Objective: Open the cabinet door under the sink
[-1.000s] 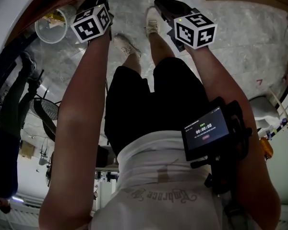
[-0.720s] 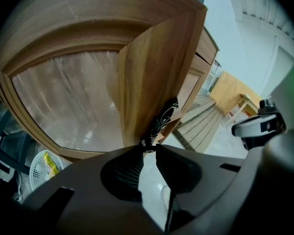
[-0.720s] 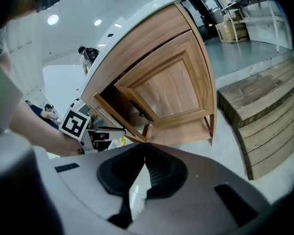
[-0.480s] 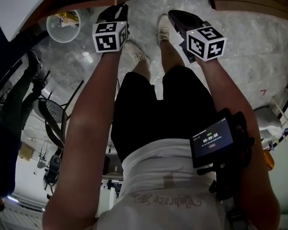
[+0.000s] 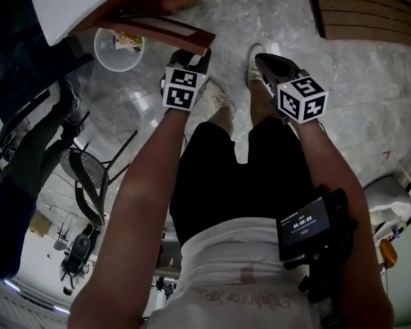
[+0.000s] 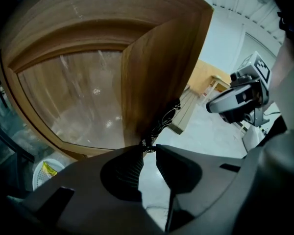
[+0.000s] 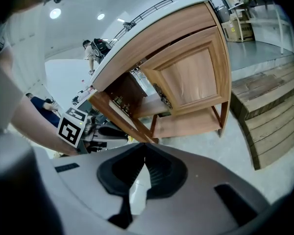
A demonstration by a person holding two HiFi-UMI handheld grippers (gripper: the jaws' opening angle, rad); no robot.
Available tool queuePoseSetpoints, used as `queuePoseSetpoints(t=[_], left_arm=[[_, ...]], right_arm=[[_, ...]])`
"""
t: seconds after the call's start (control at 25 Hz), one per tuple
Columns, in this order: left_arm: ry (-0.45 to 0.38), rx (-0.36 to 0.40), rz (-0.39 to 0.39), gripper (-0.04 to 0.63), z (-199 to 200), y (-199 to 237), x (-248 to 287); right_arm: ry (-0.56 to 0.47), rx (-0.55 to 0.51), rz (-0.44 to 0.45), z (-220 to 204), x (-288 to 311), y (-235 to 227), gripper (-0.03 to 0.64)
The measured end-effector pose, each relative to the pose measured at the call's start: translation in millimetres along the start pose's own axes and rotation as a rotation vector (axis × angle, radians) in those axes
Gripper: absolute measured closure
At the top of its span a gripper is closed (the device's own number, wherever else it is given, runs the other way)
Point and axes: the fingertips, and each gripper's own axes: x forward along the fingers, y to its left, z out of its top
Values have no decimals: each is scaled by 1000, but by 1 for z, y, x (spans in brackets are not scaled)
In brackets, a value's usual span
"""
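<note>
Left tool (image 6: 148, 148) clamped on cabinet door (image 5: 166, 30) handle (image 6: 164, 116); right tool (image 7: 143, 148) closed, empty.

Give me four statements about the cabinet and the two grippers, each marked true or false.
1. The left gripper grips the ornate handle of the open door. True.
2. The right gripper holds the other door's handle. False: it is shut on nothing, away from the cabinet.
3. Both cabinet doors are open. False: the second door is closed.
4. A white bin stands on the floor beside the cabinet. True.
</note>
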Motion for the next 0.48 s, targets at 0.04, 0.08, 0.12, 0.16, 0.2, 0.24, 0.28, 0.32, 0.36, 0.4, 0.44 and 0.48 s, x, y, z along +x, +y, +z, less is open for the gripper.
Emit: queuePoseSetpoints(t=[0.04, 0.08, 0.12, 0.16, 0.2, 0.24, 0.28, 0.32, 0.36, 0.4, 0.44, 0.48], left_arm=[[3, 17, -6, 508, -5, 0, -4], [10, 36, -11, 508, -12, 0, -9], [19, 56, -19, 508, -19, -2, -14], [30, 74, -27, 508, -28, -4, -20], [41, 89, -35, 508, -37, -5, -26], [51, 100, -41, 508, -45, -4, -30], [61, 110, -44, 508, -54, -1, -35], [70, 119, -44, 508, -62, 2, -40], [79, 128, -41, 508, -69, 6, -45], [89, 134, -38, 508, -76, 8, -51], [97, 136, -35, 508, -82, 11, -56], [103, 134, -30, 508, -87, 13, -60]], right_arm=[[-3, -1, -3, -1, 1, 3, 603], [-6, 1, -5, -2, 2, 6, 603], [-6, 3, -8, -5, 1, 9, 603], [-3, 5, -12, -9, 0, 12, 603], [2, 5, -14, -12, 0, 16, 603], [6, 2, -14, -14, 1, 19, 603], [10, -5, -13, -15, 3, 23, 603], [14, -12, -10, -16, 5, 28, 603], [17, -18, -5, -18, 7, 33, 603], [21, -23, -2, -19, 7, 37, 603], [25, -28, 0, -20, 8, 41, 603], [30, -33, 0, -21, 8, 44, 603]])
